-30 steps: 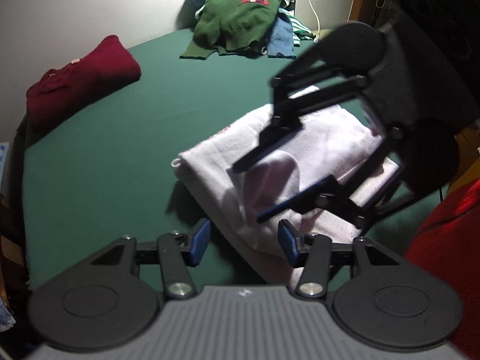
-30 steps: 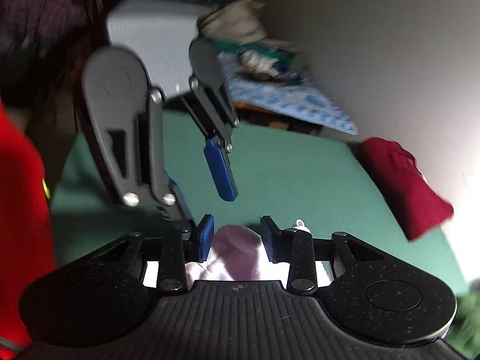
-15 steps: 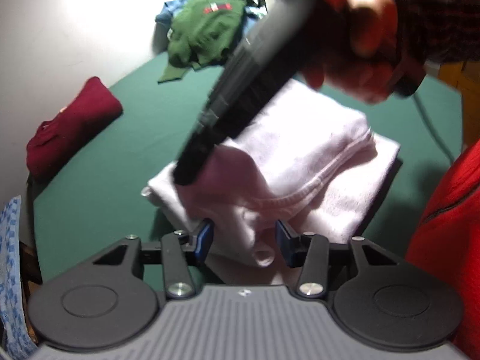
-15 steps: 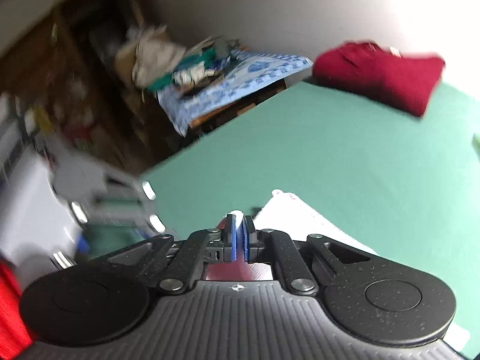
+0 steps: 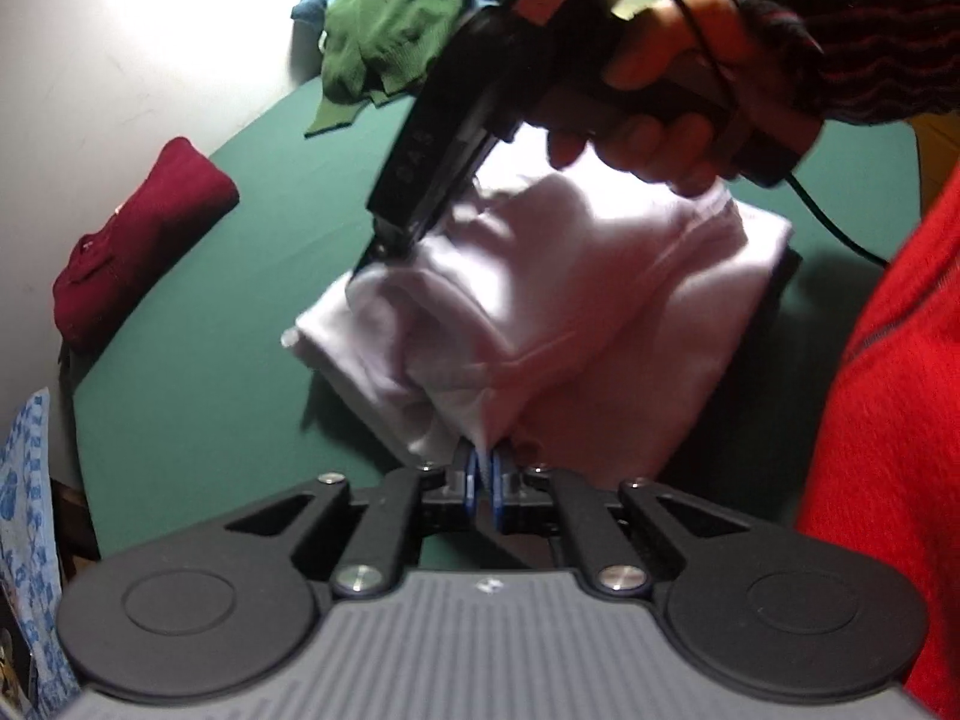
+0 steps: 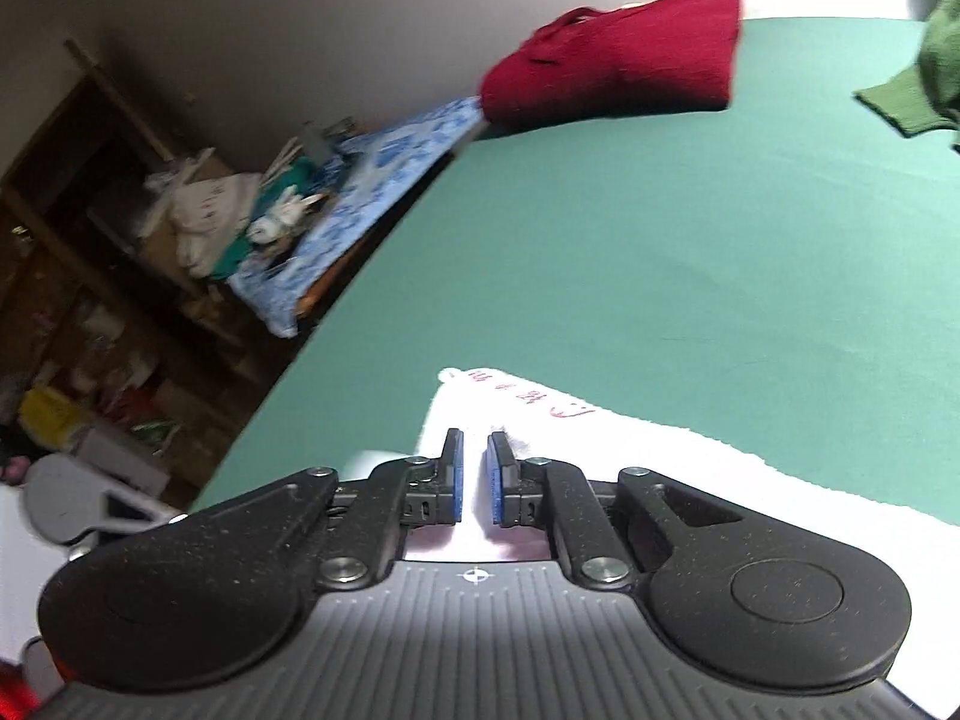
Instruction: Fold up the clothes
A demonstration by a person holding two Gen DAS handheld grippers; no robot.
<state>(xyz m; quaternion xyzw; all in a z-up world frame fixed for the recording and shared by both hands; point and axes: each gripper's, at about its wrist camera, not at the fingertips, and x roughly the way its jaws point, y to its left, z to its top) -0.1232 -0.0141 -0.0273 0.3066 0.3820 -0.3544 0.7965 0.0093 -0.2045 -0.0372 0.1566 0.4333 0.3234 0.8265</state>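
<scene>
Lying folded at the far left of the green table (image 5: 198,360) is a maroon sweater (image 5: 138,240), with a green heap (image 5: 390,18) behind; mid-table the white garment (image 5: 540,312) is bunching up, the left gripper (image 5: 480,480) pinching its near edge with jaws nearly together, while the right gripper (image 5: 384,252), in a hand (image 5: 660,120), is gripping the top fold, jaws slightly parted around cloth in its own view
</scene>
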